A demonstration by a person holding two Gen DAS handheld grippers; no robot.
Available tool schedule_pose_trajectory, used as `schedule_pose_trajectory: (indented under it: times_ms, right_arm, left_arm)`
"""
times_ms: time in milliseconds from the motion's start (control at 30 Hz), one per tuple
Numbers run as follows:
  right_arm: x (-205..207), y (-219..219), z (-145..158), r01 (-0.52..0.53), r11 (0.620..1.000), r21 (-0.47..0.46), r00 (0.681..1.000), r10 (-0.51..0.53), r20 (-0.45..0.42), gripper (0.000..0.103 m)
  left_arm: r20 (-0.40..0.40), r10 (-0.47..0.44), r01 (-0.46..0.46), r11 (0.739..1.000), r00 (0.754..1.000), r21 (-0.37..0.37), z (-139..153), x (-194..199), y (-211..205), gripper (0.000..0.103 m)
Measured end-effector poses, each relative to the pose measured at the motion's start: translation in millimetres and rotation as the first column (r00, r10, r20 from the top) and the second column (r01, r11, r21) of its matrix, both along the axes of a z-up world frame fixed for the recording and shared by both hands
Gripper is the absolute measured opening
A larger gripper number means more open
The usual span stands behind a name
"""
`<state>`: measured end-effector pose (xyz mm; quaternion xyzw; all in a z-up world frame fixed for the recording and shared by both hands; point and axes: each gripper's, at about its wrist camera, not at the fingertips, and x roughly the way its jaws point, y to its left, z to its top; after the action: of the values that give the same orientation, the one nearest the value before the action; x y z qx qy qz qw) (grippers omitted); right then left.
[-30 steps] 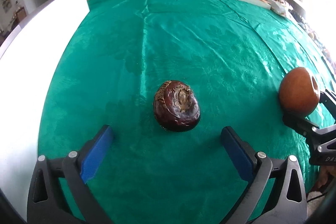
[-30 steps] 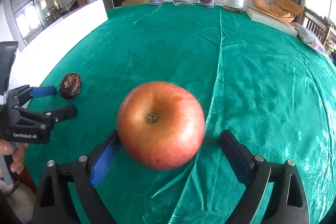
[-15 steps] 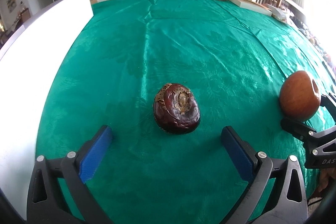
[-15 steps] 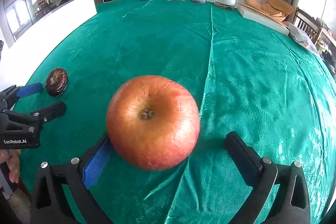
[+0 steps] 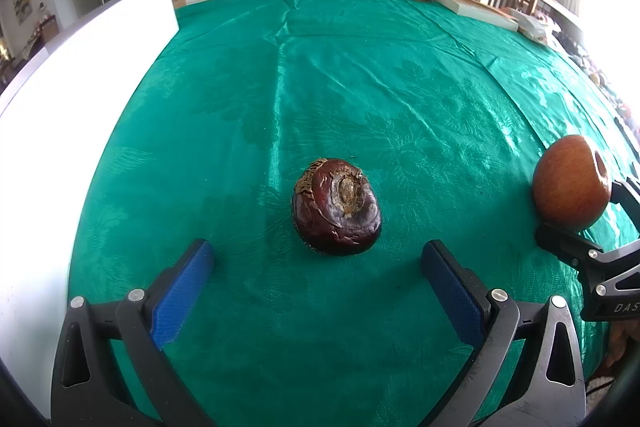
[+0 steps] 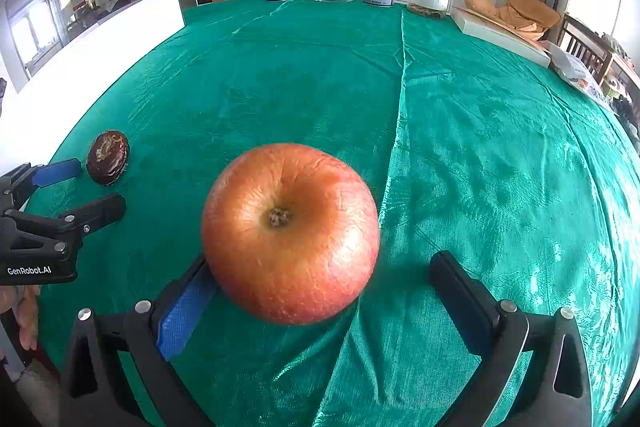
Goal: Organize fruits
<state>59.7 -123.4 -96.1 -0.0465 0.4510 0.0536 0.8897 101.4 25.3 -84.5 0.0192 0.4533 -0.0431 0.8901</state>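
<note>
Fruit lies in front of both tools on the green tablecloth [image 5: 360, 87], and neither piece is gripped. The left gripper [image 5: 316, 269] has its jaws wide open; the dark brown fruit [image 5: 336, 207] sits just beyond their tips, centred between them, touching neither. The right gripper [image 6: 320, 287] has just been opening its jaws and they now stand wide; the apple [image 6: 290, 233] rests on the cloth between them, close against the blue left pad [image 6: 184, 311] and clearly apart from the black right one. Whether the pad really touches the apple I cannot tell. I judge both fruits are set down side by side, so this part looks nearly finished; what is left depends on a target place that I cannot see, as no bowl or tray is visible. In the left view the apple is partly hidden behind the right tool. A hand [image 6: 24, 311] is cut off at the frame edge.
</note>
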Motion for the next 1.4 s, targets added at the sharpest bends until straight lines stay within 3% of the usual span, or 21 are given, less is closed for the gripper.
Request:
schedule_pose_trajectory:
  times_ms: [1400]
  right_arm:
    - [0.3, -1.1, 0.3, 0.0, 1.0, 0.032, 1.0, -0.001, 0.01, 0.103]
  left_arm:
    - [0.003, 0.0, 0.0, 1.0, 1.0, -0.001, -0.7, -1.0, 0.2, 0.103]
